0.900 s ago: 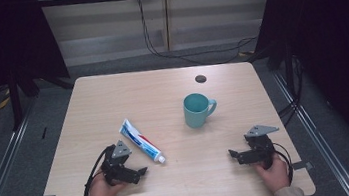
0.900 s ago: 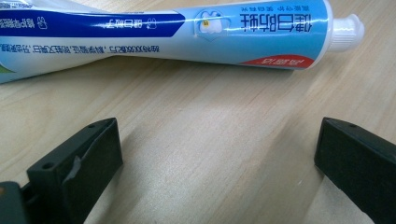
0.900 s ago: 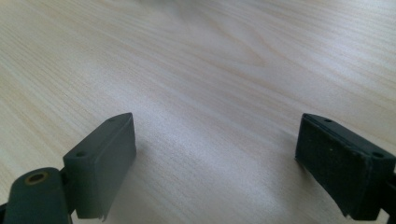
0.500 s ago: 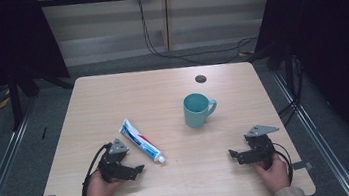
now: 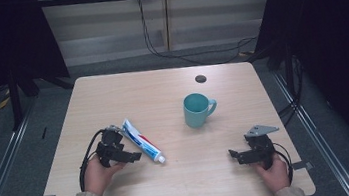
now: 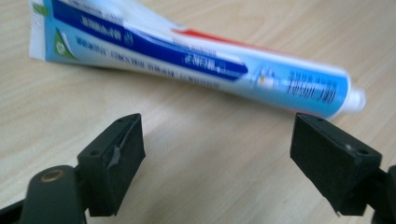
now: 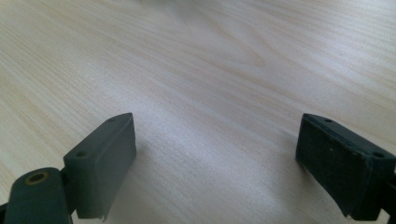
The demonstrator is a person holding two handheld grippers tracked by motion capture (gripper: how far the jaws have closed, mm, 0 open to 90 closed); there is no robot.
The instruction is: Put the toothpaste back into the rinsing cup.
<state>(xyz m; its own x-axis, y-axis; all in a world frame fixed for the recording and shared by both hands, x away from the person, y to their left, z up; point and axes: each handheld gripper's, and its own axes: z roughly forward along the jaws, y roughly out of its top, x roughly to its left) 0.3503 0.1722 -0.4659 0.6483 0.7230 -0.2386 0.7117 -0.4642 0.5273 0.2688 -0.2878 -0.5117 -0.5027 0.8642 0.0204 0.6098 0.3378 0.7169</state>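
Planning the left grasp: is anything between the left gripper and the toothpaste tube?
Nothing visible. The left gripper is open, with only bare table between it and the toothpaste tube lying flat just ahead.

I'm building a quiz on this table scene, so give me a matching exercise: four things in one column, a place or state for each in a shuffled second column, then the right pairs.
Things:
1. toothpaste tube
2. teal mug
3. left gripper
4. right gripper

Places or states:
A. open over bare wood at the table's right front
B. lying flat, cap toward the person
C. open, jaws just short of the tube
D. upright near the table's middle, handle to the right

Pairs: 1-B, 2-D, 3-C, 4-A
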